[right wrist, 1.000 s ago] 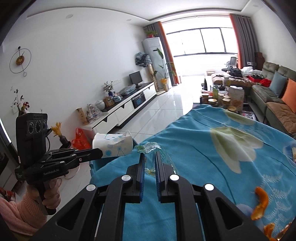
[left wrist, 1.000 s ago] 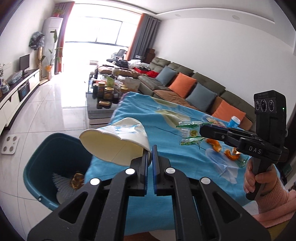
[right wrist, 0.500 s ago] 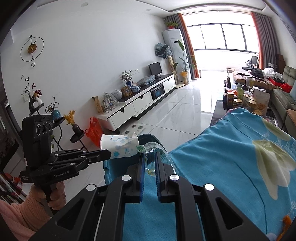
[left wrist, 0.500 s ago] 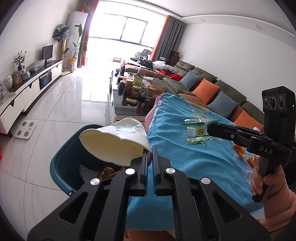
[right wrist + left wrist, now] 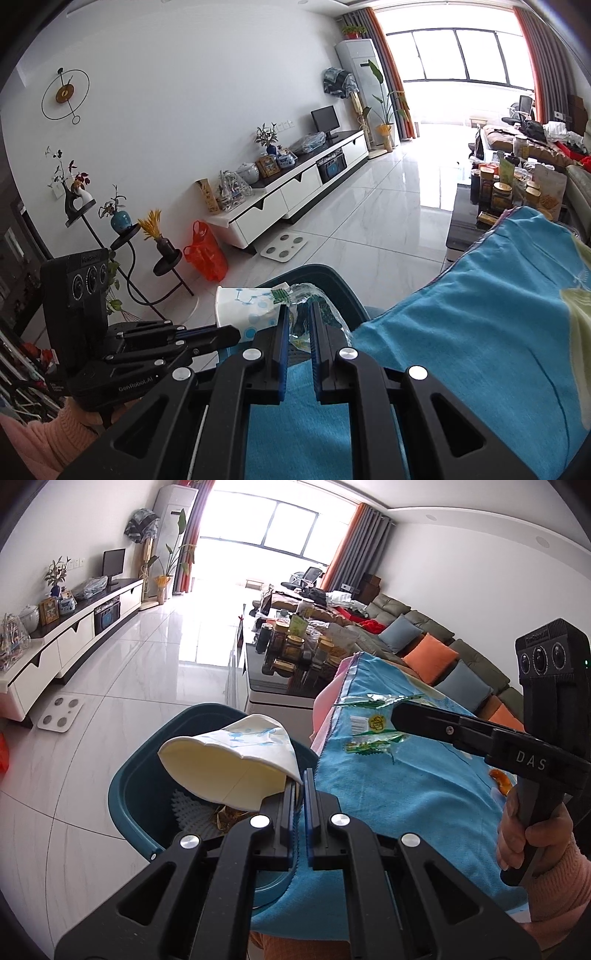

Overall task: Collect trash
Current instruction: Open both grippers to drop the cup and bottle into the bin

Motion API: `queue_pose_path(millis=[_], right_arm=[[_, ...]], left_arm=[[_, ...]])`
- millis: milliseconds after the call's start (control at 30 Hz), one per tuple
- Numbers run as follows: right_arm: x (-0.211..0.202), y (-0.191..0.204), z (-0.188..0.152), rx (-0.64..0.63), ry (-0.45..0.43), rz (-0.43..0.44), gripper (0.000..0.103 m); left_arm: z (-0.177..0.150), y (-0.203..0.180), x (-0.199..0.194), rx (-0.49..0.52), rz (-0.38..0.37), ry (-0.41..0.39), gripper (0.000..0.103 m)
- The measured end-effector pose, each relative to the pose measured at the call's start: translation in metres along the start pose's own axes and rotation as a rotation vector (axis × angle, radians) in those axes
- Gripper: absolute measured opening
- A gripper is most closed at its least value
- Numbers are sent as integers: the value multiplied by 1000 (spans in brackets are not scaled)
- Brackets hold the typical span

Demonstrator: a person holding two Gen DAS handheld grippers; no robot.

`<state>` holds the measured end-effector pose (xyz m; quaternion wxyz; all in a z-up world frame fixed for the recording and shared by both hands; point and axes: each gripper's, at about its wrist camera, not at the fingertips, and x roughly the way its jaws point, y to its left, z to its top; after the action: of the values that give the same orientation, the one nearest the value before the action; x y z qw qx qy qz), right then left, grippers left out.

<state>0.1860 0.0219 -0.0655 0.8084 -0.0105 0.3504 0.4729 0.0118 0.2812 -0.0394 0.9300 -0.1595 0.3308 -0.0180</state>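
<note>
My left gripper [image 5: 301,775] is shut on the rim of a crushed white paper cup [image 5: 229,764] with blue dots and holds it over the teal trash bin [image 5: 136,794]. The cup also shows in the right wrist view [image 5: 243,308]. My right gripper [image 5: 297,308] is shut on a clear plastic wrapper [image 5: 317,295] with green print, near the table's edge beside the bin [image 5: 317,277]. The wrapper shows in the left wrist view [image 5: 369,723], hanging from the right gripper's fingers [image 5: 436,723]. Some trash lies in the bin's bottom.
The table wears a blue cloth [image 5: 406,786] with orange peel [image 5: 498,777] on it. A black coffee table [image 5: 280,686] with jars stands beyond. A sofa [image 5: 436,653] runs along the right wall. A white TV cabinet [image 5: 295,195] and an orange bag [image 5: 205,251] stand by the left wall.
Both grippers have moved left, off the table toward the bin. The cup now hangs over the bin's opening, and the wrapper has come to the table's edge.
</note>
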Motion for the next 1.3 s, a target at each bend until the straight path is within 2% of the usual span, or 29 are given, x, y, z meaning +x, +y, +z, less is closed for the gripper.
queue_pose_path(millis=[533, 767, 933, 1067, 1300], right_arm=[[56, 8, 9, 15, 89, 20, 10], [75, 6, 9, 34, 135, 13, 15], [76, 4, 5, 47, 145, 1, 16], [75, 2, 5, 59, 141, -2, 25], [63, -4, 2, 78, 123, 8, 25]], left_arm=[[-6, 17, 49, -69, 53, 81, 5], [-8, 27, 68, -108, 52, 99, 6], [-10, 32, 74, -134, 60, 96, 10], [-10, 32, 70, -146, 62, 75, 14], [-11, 25, 55, -140, 67, 32, 24]])
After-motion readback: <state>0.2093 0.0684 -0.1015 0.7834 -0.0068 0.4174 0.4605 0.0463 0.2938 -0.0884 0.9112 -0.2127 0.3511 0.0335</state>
